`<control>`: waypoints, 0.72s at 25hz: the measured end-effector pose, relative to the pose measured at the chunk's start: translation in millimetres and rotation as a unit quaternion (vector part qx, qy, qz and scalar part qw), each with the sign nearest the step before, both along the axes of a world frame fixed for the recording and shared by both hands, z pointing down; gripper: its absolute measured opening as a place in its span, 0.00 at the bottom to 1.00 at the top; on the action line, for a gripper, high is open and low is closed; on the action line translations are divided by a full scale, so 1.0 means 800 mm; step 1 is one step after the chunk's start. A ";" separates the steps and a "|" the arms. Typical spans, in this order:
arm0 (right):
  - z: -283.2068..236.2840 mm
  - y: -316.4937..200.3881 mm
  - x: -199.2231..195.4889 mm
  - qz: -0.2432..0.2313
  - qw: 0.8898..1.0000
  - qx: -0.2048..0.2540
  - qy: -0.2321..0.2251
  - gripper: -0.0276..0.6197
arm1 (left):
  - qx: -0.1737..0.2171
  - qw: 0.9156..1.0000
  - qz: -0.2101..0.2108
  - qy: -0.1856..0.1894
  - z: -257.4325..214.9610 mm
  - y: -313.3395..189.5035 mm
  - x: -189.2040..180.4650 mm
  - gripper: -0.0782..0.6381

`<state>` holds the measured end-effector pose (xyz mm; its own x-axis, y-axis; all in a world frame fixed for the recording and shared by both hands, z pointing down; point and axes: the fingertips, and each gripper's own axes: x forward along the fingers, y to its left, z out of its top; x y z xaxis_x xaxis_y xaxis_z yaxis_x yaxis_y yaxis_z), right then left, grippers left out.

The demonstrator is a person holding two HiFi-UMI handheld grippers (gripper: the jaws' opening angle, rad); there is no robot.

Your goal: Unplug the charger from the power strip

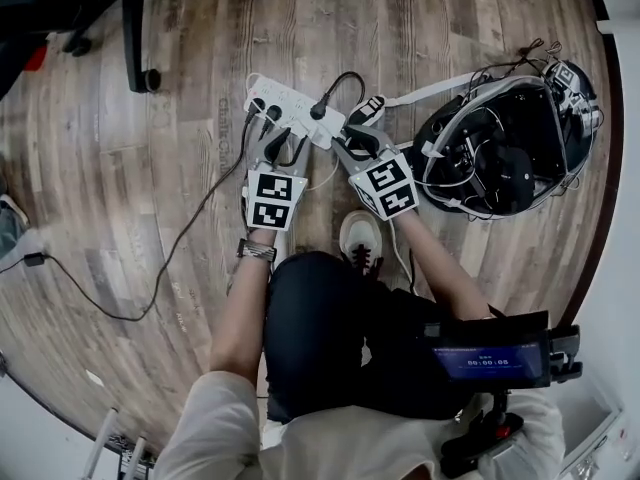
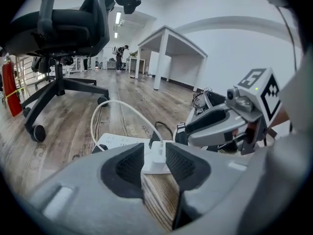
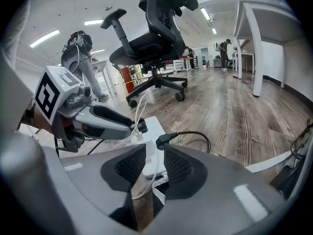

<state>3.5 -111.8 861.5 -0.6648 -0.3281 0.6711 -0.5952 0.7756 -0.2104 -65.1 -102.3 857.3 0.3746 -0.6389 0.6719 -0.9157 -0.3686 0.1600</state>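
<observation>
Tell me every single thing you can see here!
floor: one, brown wood, under everything
power strip: one, white, on the floor ahead of both grippers
charger: one, white, plugged into the power strip
plug: one, black, in the power strip, with a looping lead
office chair: one, black, top left
helmet-like rig: one, black and white, on the floor at right, wrapped in wires
cable: one, black, trailing across the floor at left
shoe: one, white, below the grippers
left gripper: one, grey, open at the charger
right gripper: one, grey, open at the strip's end
</observation>
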 end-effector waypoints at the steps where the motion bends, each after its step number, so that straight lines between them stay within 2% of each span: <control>1: 0.007 -0.001 0.000 -0.001 1.000 -0.003 0.002 0.23 | -0.002 1.000 0.002 0.001 0.005 -0.001 0.002 0.29; 11: 0.064 -0.001 -0.002 -0.013 0.999 -0.023 0.022 0.24 | -0.005 0.999 0.029 0.016 0.031 -0.002 0.012 0.33; 18: 0.076 0.007 -0.012 -0.054 0.998 -0.007 0.038 0.25 | -0.006 0.999 0.045 0.025 0.036 0.001 0.028 0.34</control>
<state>-6.2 -106.2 922.6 -0.6424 -0.2470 0.7255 -0.5223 0.8338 -0.1786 -42.5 -101.3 885.8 0.4631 -0.5929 0.6588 -0.8697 -0.4473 0.2088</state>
